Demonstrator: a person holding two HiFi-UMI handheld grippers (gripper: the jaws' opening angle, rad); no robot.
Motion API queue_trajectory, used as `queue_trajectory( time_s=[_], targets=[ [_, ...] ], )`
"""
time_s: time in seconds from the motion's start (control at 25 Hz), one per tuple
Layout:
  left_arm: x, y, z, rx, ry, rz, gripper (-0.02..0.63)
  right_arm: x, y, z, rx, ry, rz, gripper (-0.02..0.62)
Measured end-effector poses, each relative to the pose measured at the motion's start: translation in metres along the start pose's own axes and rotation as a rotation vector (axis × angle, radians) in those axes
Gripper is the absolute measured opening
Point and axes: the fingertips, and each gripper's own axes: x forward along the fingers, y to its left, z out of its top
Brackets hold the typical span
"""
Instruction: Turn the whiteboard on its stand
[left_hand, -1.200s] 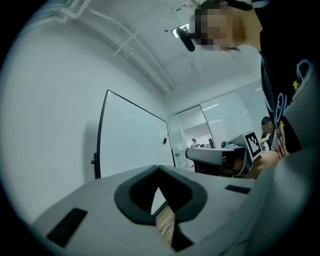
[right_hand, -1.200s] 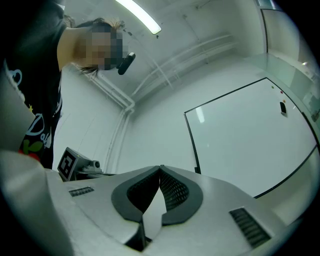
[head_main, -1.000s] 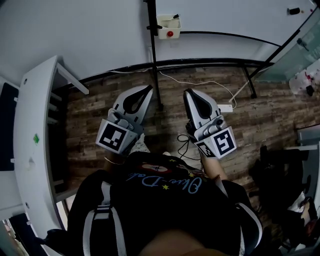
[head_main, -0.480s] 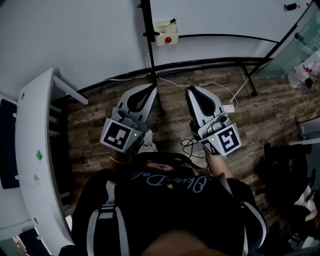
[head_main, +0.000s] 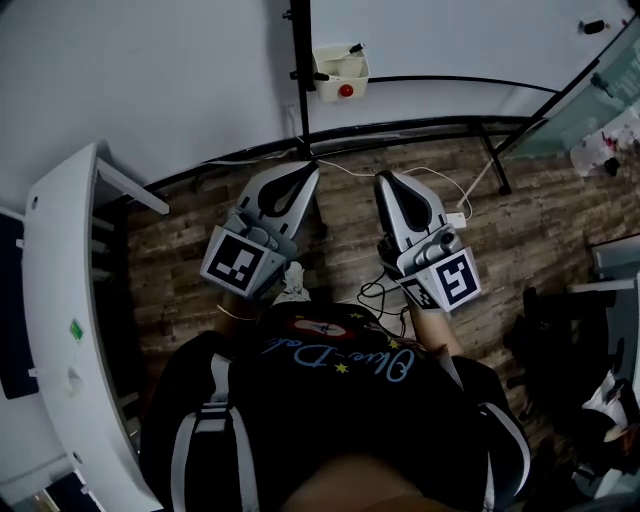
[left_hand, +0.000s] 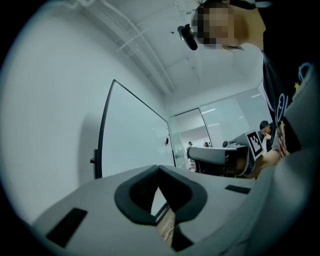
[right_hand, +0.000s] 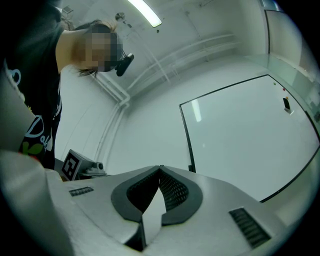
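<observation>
The whiteboard (head_main: 450, 35) stands ahead of me, its black-framed white face right of the black stand post (head_main: 298, 80). A small white tray (head_main: 340, 68) with markers hangs on that post. My left gripper (head_main: 308, 170) is held low in front of the post's foot, shut and empty. Just right of it my right gripper (head_main: 385, 178) is also shut, with nothing in it. The left gripper view looks past the closed left gripper (left_hand: 158, 167) at the board (left_hand: 135, 135). The right gripper view shows the closed right gripper (right_hand: 160, 167) below the board (right_hand: 240, 140). Neither gripper touches the board.
A white desk (head_main: 55, 300) runs along the left. Cables (head_main: 420, 175) and a white power strip (head_main: 450, 215) lie on the wooden floor by the stand's base bar (head_main: 400, 128). A glass partition (head_main: 590, 100) is at the upper right, and dark clutter (head_main: 560, 330) at the right.
Both grippers have edged slightly forward towards the stand post, and my view has shifted a little. Their jaws stay shut and empty.
</observation>
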Motion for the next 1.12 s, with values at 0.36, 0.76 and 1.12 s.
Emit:
queue_trajectory(
  time_s=[0.36, 0.76, 1.12],
  targets=[
    [0.01, 0.029, -0.006, -0.024, -0.013, -0.03, -0.012, 0.028, -0.01, -0.009, 0.01, -0.005, -0.017, 0.015],
    [0.012, 0.063, -0.012, -0.056, -0.009, -0.058, -0.012, 0.061, -0.015, -0.023, 0.016, 0.025, -0.048, 0.015],
    [0.015, 0.105, -0.021, -0.066, 0.001, -0.067, -0.012, 0.097, -0.021, -0.038, 0.003, 0.047, -0.061, 0.015]
  ],
)
